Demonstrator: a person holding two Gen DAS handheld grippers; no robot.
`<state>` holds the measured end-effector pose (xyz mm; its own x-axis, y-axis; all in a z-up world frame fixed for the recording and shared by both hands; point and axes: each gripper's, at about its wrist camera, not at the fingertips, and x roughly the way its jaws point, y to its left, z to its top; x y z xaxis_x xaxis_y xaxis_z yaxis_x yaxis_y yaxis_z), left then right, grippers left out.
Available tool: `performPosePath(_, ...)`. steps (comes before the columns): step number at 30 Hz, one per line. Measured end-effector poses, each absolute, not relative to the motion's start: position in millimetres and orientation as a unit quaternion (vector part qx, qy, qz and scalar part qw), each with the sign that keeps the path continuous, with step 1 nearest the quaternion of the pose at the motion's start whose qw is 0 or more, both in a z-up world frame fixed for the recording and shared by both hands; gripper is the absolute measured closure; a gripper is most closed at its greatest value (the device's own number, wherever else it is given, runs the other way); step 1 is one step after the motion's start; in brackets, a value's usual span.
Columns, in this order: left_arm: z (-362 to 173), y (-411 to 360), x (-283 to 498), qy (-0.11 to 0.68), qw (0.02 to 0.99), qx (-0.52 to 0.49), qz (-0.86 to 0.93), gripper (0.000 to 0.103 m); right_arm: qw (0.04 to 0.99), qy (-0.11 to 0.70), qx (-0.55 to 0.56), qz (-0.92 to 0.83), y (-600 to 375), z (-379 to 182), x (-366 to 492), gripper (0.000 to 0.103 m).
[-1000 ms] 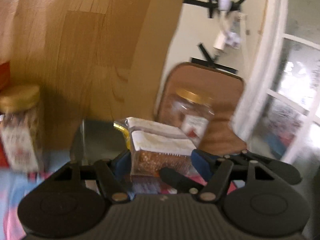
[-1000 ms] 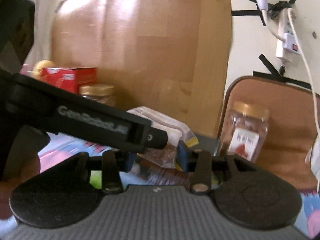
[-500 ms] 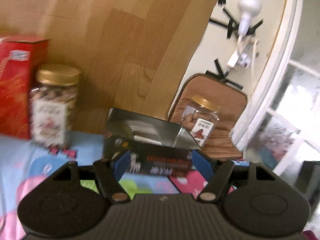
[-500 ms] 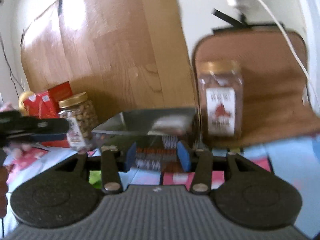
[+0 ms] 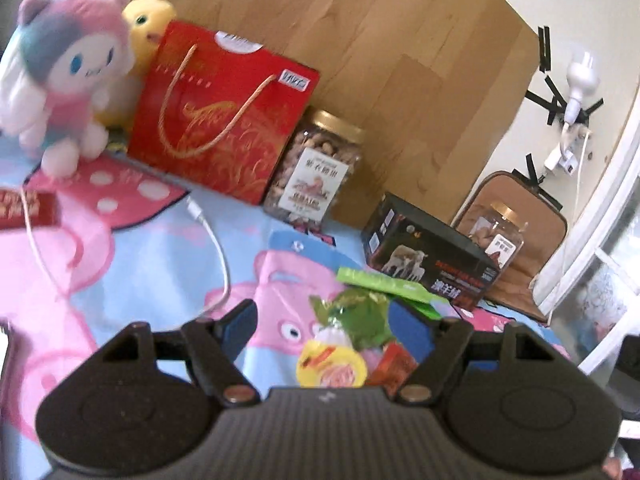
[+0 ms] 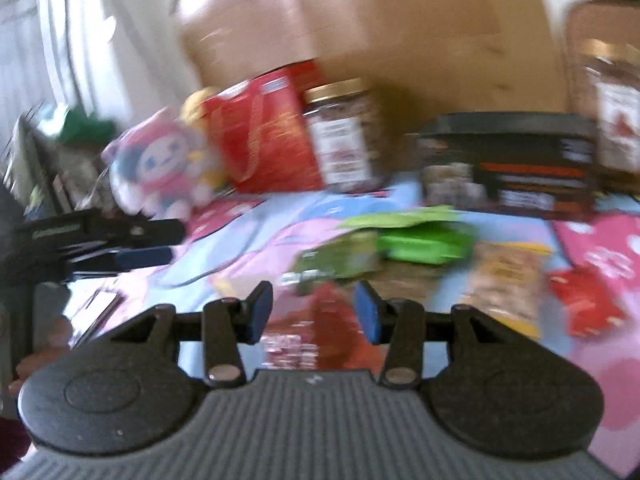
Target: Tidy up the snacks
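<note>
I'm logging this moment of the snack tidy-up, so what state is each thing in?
Left claw: open, holding nothing.
Right claw: open, holding nothing.
Peanut jar: upright, lid on.
Black box: closed, lying flat.
Far jar: upright, lid on.
Red gift bag: standing upright.
Loose snack packets: piled on the cloth.
White cable: lying loose.

right view motion-blurred, snack packets point(image 6: 420, 240) unreadable
</note>
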<state>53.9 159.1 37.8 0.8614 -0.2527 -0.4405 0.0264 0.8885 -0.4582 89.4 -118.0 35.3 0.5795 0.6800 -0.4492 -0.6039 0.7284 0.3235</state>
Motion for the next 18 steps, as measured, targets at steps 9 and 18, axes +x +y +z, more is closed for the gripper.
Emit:
performPosePath(9, 14, 159, 66, 0.276, 0.921, -0.249, -0.118, 0.027, 0.87, 0.29, -0.065, 0.393, -41, 24, 93, 0.054)
performPosePath(18, -4, 142, 89, 0.312, 0.913, -0.228, -0.131, 0.054, 0.866, 0.315, -0.077, 0.38, -20, 10, 105, 0.054)
